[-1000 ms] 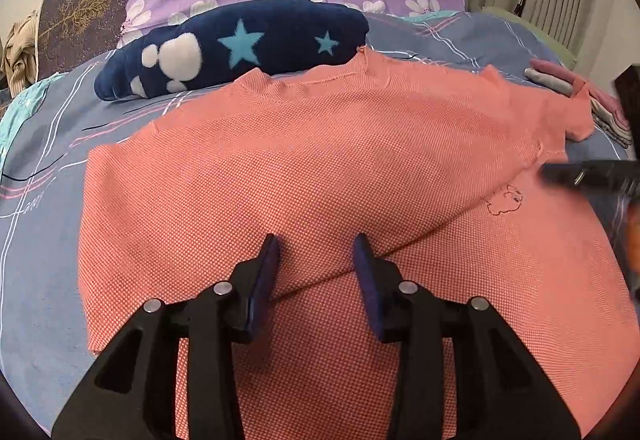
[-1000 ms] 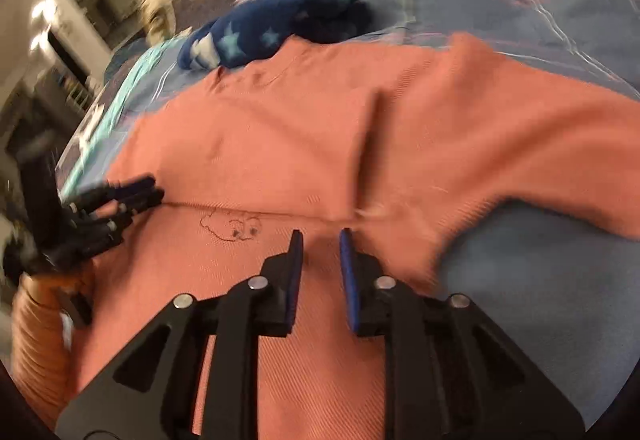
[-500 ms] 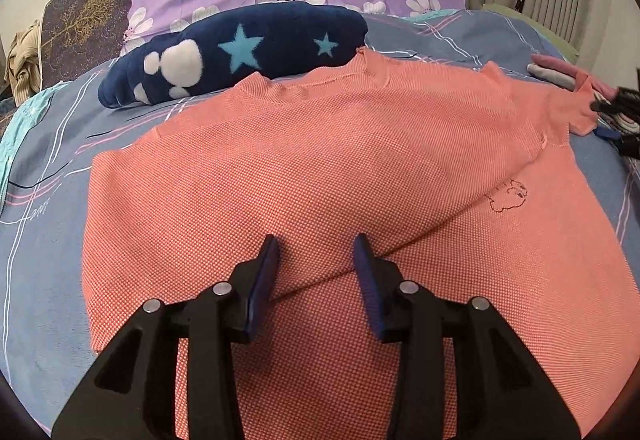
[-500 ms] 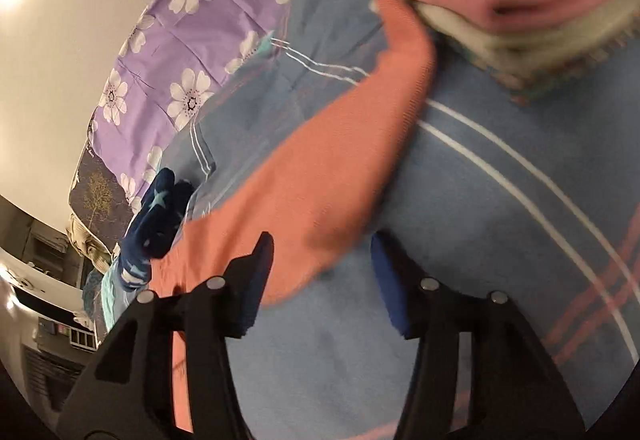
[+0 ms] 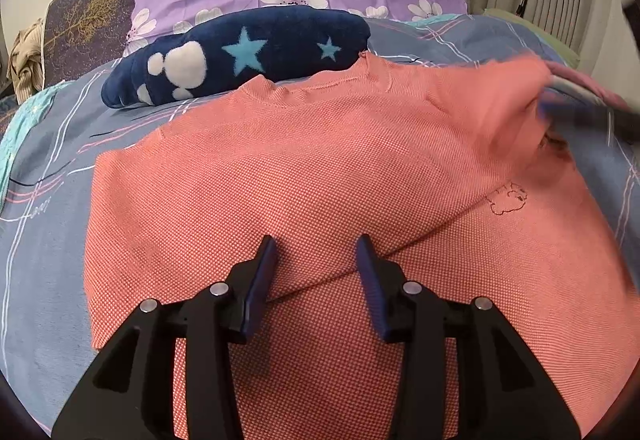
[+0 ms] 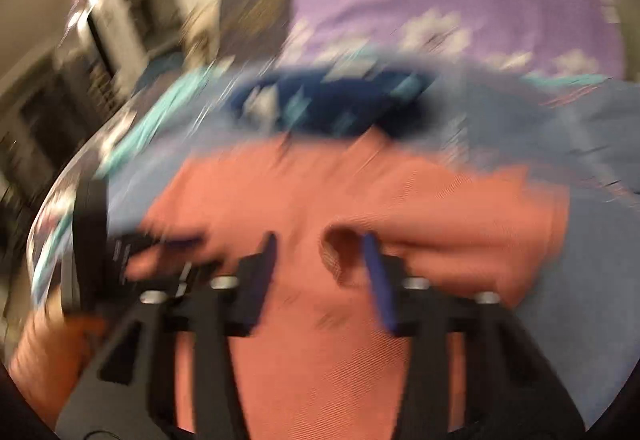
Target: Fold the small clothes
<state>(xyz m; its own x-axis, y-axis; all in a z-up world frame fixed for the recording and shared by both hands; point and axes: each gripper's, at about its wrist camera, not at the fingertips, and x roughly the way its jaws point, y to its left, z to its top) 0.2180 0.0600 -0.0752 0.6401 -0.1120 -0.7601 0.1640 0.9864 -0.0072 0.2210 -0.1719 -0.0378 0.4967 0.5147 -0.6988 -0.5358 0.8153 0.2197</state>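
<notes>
Right sleeve now flipped in over shirt body; right gripper (image 6: pixel 320 252) swung back over shirt, jaws just been opening, half wide, nothing pinched between. Left gripper (image 5: pixel 316 260) low at near fold line, half wide, holding nothing. Pink shirt (image 5: pixel 280 168) flat on bed sheet (image 5: pixel 44 224), collar pointing far, toward star pillow (image 5: pixel 240 56). Left sleeve sticks out sideways, left gripper nearer.

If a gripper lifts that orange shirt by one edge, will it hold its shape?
Probably not. The shirt lies creased over itself, so it likely droops. Its knit looks thin, so probably light. The textured weave should resist slipping.
</notes>
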